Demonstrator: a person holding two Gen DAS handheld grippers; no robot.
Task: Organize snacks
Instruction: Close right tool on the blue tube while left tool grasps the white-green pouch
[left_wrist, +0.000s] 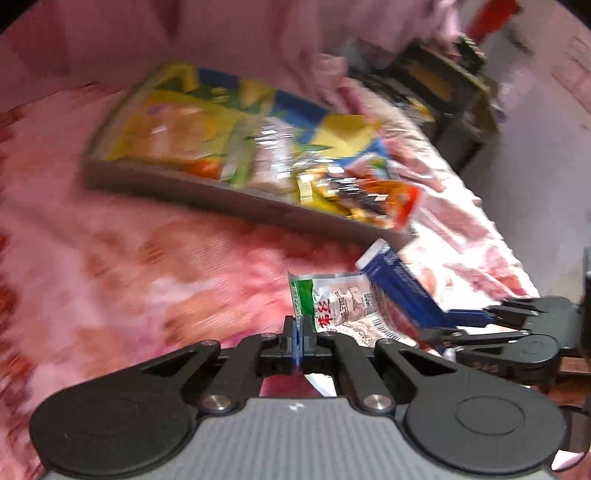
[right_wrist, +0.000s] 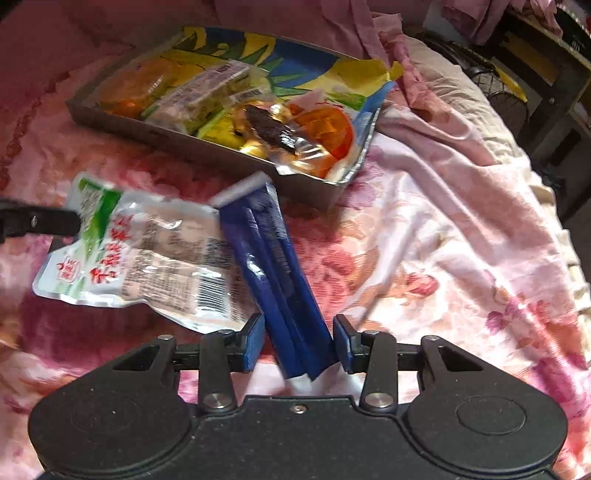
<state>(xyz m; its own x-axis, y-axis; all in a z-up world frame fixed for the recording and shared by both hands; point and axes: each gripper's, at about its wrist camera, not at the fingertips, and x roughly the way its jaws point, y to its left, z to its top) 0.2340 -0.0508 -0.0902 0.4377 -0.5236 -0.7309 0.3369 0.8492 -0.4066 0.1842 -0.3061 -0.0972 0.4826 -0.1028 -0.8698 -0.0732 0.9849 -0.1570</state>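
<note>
My left gripper (left_wrist: 300, 338) is shut on the edge of a clear snack packet with a green band and red characters (left_wrist: 341, 306); it also shows in the right wrist view (right_wrist: 147, 254), held above the bedspread. My right gripper (right_wrist: 299, 341) is shut on a blue snack packet (right_wrist: 273, 273), whose end sits between the pads; it shows in the left wrist view (left_wrist: 402, 291) too. A shallow grey tray (right_wrist: 207, 151) with a colourful lining holds several snack packets (right_wrist: 273, 129). It lies just beyond both held packets and shows in the left wrist view (left_wrist: 221, 195).
Everything lies on a pink floral bedspread (right_wrist: 443, 240). Crumpled pink cloth (right_wrist: 369, 29) lies behind the tray. Dark furniture (right_wrist: 546, 74) stands off the bed at the far right.
</note>
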